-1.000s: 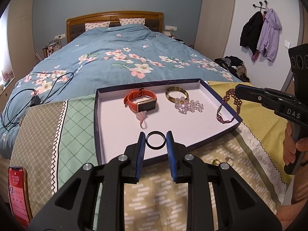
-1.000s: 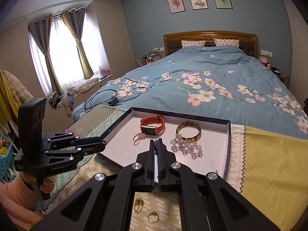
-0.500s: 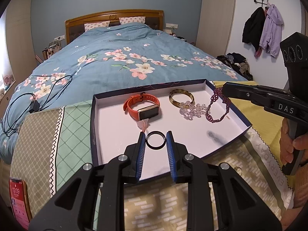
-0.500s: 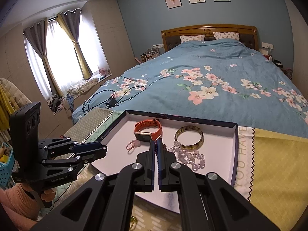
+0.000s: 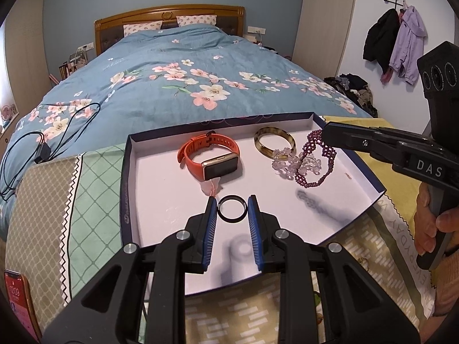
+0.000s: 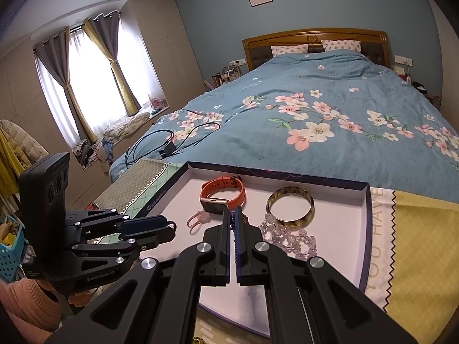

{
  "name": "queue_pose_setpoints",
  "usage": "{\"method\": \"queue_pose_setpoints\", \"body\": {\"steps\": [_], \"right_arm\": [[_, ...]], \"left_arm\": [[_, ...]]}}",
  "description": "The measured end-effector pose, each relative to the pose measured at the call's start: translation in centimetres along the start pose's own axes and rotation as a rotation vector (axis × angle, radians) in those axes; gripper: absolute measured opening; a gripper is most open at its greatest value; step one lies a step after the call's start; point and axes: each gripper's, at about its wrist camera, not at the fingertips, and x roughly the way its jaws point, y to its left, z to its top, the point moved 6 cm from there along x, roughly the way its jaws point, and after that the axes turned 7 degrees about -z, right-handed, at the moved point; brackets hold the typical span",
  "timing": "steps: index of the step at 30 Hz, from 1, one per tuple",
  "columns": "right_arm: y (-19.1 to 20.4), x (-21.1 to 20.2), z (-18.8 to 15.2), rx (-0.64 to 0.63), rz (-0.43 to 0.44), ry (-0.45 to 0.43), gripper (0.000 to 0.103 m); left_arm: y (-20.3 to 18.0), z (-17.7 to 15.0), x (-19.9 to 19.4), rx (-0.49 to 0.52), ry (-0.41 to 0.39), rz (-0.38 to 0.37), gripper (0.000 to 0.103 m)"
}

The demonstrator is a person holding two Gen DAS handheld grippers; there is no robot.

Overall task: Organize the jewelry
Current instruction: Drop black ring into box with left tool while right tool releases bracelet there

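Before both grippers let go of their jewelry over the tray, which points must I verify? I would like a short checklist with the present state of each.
1. Left gripper grips black ring: ok.
2. Black ring hangs over tray, shadow on bare floor: ok.
3. Right gripper shut on purple beaded necklace: ok.
4. Necklace inside the walls: ok.
5. Necklace clear of clear bead bracelet: not ok, it overlaps it.
6. Ring clear of orange watch: ok.

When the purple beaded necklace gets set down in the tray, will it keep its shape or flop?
Probably flop: the purple beaded necklace hangs limp from the right gripper, draping over the clear bead bracelet. Its beads may snag there.
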Motion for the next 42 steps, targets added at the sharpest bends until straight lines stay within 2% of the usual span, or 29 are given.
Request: {"method": "queue_pose_setpoints", "body": {"steps": [12,27,36,42], "right_arm": [[-0.6,1.5,-0.2,0.028,0.022,0.026,0.001],[-3.3,2.9,-0.9,0.069,-0.059,0.062,0.001],[-4.6,3.8,-1.5,0.097,-0.095,0.095,0.002],[-5.4,4.0,-1.8,0.120,-0.120,0.109,0.007]], "left_arm": [[0.8,0.3,2.5,-0.023,0.043,-0.002,0.022],[1.7,0.0,5.2,-0.053,0.094,0.001,0.022],[1.6,0.1,5.4,-0.051,0.088,0.014,0.023],[1.7,0.2,4.9,-0.058,0.073,0.017,0.024]]}}
